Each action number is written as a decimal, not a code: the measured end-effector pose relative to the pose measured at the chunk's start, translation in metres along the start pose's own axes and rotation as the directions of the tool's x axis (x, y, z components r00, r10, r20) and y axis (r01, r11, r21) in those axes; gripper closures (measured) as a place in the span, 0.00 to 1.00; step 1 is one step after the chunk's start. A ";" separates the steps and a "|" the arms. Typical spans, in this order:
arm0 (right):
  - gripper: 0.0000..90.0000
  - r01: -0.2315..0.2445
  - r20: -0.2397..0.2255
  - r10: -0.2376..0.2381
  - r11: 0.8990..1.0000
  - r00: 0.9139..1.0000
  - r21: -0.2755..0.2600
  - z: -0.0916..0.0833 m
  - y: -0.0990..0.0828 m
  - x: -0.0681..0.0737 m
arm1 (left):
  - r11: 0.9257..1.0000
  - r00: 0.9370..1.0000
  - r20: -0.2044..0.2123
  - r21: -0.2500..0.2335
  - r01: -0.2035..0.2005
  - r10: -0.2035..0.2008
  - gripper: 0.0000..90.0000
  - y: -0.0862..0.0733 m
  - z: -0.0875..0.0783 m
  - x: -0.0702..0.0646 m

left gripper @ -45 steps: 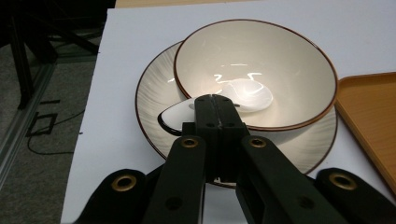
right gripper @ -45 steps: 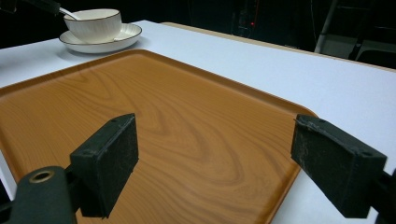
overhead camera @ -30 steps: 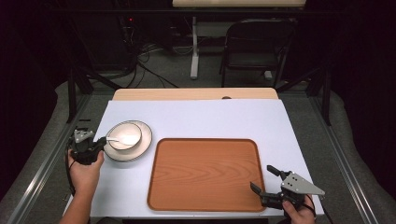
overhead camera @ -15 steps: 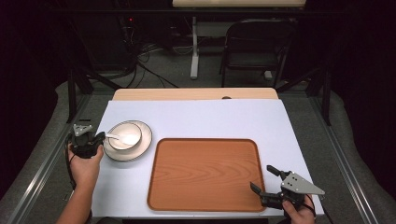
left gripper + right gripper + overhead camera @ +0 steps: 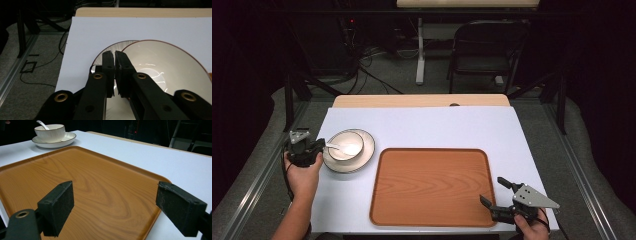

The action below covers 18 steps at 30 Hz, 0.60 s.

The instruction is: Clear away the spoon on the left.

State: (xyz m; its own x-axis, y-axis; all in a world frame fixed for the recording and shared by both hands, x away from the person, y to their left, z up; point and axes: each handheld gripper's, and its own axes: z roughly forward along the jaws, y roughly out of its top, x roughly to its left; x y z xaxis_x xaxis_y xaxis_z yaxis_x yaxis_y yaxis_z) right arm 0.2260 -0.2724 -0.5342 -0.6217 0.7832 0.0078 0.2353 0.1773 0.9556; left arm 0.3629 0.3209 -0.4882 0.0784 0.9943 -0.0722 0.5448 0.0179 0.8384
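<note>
- Left gripper [image 5: 314, 148] held level at the plate's [image 5: 362, 161] edge beside the bowl [image 5: 346, 145]; jaws nearly together, just been opening, pinching nothing
- Right gripper [image 5: 496, 192] rests low over the tray's [image 5: 432, 185] near corner; jaws spread wide

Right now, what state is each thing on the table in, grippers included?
Bowl: upright on the plate.
Spoon: resting in the bowl, handle up over its rim.
Plate: flat on the table, under the bowl.
Tray: flat, empty.
Left gripper: jaws just been opening, a slit apart, nothing between them.
Right gripper: open wide, holding nothing.
</note>
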 end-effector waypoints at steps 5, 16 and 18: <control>0.16 0.000 0.000 0.000 1.000 1.000 0.001 0.000 0.000 0.000 | 0.999 0.999 0.030 -0.029 0.037 -0.036 0.78 0.006 -0.004 0.002; 0.16 -0.001 0.001 0.001 1.000 1.000 0.000 0.000 0.000 0.000 | 0.991 0.993 0.029 -0.054 0.120 -0.119 0.50 0.009 -0.001 0.012; 0.16 0.000 0.001 0.000 1.000 1.000 0.000 0.000 0.000 0.000 | 0.989 0.990 0.025 -0.054 0.140 -0.139 0.48 0.008 -0.001 0.014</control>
State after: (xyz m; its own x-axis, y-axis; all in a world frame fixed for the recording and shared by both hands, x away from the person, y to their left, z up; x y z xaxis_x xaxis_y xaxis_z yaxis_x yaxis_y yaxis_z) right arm 0.2259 -0.2725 -0.5342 -0.6210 0.7838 0.0070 0.2348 0.1774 0.9557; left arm 0.3678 0.3347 -0.4822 0.0232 0.9792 -0.2015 0.5048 0.1625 0.8478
